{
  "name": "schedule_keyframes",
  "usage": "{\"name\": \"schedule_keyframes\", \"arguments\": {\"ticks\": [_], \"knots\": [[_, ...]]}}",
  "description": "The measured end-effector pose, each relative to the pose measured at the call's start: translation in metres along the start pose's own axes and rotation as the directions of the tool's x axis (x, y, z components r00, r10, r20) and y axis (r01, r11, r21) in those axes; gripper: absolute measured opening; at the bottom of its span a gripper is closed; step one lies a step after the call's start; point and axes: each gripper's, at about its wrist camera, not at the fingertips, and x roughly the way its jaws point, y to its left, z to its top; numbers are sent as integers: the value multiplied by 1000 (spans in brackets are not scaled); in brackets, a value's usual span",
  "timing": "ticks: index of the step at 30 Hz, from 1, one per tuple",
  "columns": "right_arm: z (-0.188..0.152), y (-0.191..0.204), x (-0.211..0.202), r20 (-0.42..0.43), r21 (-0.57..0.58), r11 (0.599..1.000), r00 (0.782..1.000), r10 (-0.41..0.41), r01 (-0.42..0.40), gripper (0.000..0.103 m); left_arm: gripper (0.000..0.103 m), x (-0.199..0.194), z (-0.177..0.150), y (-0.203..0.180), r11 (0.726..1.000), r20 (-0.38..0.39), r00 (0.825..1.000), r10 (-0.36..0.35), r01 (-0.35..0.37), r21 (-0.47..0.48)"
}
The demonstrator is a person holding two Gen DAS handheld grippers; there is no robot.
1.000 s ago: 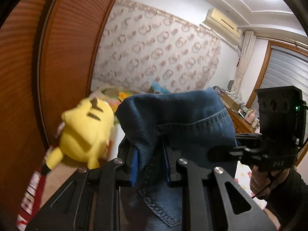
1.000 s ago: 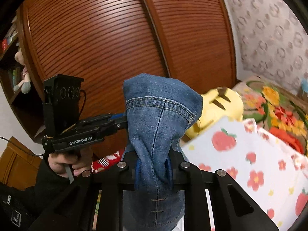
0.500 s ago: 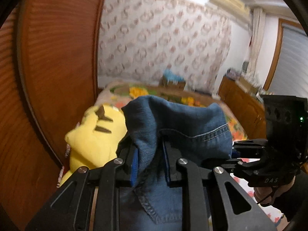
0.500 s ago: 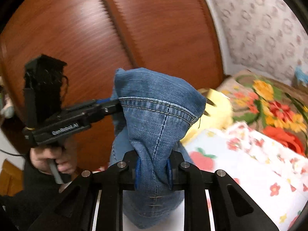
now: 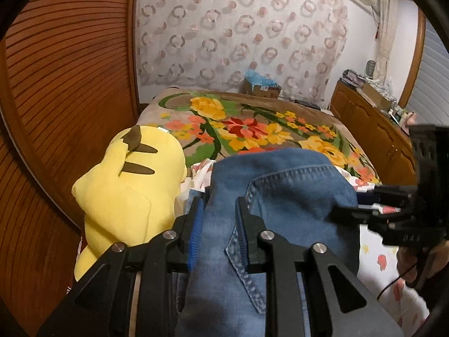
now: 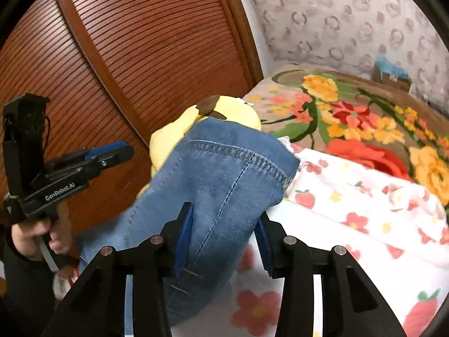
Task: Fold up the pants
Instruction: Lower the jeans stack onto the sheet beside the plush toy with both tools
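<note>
So the plushie (image 5: 132,193) sat just off the left gripper (image 5: 217,230) on its left side, propped by the wardrobe (image 5: 64,78), out of the way. The jeans (image 5: 280,196) were bunched between that gripper's fingers (image 5: 196,230), and the jaws were opening, though the denim looked like it touched both pads, so I'd guess it was being let go to lay the fold down. Moving right, the right gripper (image 6: 221,238) was opening too, with the hem between its fingers and a clear gap on the right pad. Beyond the tips lay the quilt (image 6: 350,196), probably the folding surface.
</note>
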Motion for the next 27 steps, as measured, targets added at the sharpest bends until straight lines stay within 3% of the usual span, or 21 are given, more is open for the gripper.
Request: {"name": "schedule_keyframes", "arguments": {"ticks": [3, 6, 14, 18, 23, 27], "knots": [[5, 5, -6, 28, -37, 999, 999, -34, 35, 44, 55, -7, -10, -7, 1000, 6, 1000, 0, 0, 22], [7, 40, -5, 44, -64, 996, 997, -61, 64, 44, 62, -9, -21, -14, 999, -3, 1000, -4, 4, 45], [1, 62, -19, 42, -102, 985, 990, -137, 141, 44, 63, -6, -57, -30, 998, -42, 999, -17, 19, 55], [2, 65, -30, 83, -111, 975, 980, -183, 191, 44, 63, -6, -67, -31, 999, -52, 999, -16, 18, 40], [-5, 76, -23, 117, -135, 984, 988, -102, 118, 43, 63, -2, -74, -31, 1000, -67, 998, -3, 5, 29], [-11, 81, 1, 94, -171, 976, 988, -123, 137, 43, 63, 2, -76, -32, 1000, -78, 997, 1, 1, 17]]}}
